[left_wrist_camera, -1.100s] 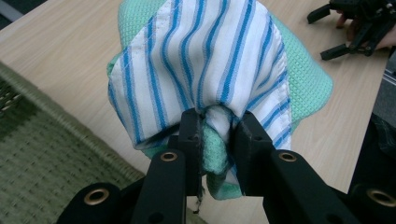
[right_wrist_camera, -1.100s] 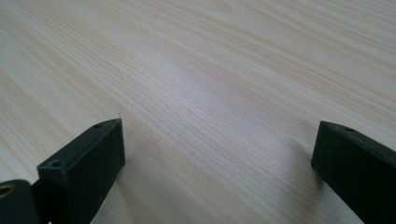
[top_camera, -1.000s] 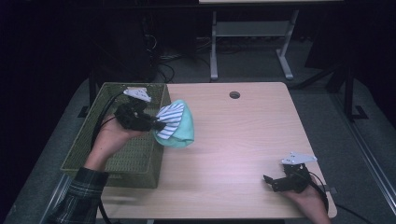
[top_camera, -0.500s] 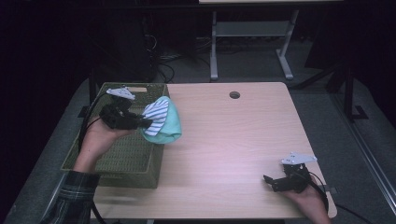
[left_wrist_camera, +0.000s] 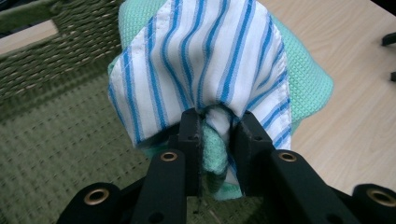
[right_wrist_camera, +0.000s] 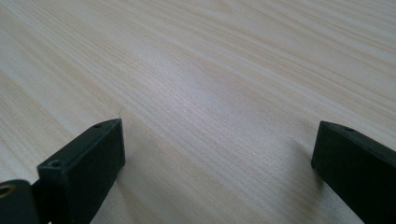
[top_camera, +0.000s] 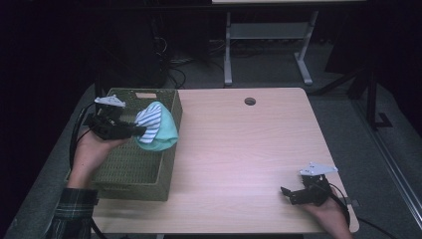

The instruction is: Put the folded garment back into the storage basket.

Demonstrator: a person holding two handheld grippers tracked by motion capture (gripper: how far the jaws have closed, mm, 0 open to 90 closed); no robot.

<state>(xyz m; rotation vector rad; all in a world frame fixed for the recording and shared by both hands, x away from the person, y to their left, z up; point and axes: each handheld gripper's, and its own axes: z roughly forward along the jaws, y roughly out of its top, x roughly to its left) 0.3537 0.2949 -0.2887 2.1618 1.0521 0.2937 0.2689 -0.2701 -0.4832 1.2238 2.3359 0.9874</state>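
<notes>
Black right tongs (top_camera: 291,193) rest near the table's (top_camera: 239,149) near right corner, jaws wide apart over bare wood. Farther off, by the left edge, the left tongs (left_wrist_camera: 215,126) are clamped on a bundled blue-striped and green cloth (left_wrist_camera: 219,60), held above the green wicker basket's (top_camera: 124,164) right wall.

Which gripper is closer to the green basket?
Left. The left gripper hangs over the basket, clamped on a bundle of cloths. The right gripper sits far across the table, near its front right corner, jaws open.
</notes>
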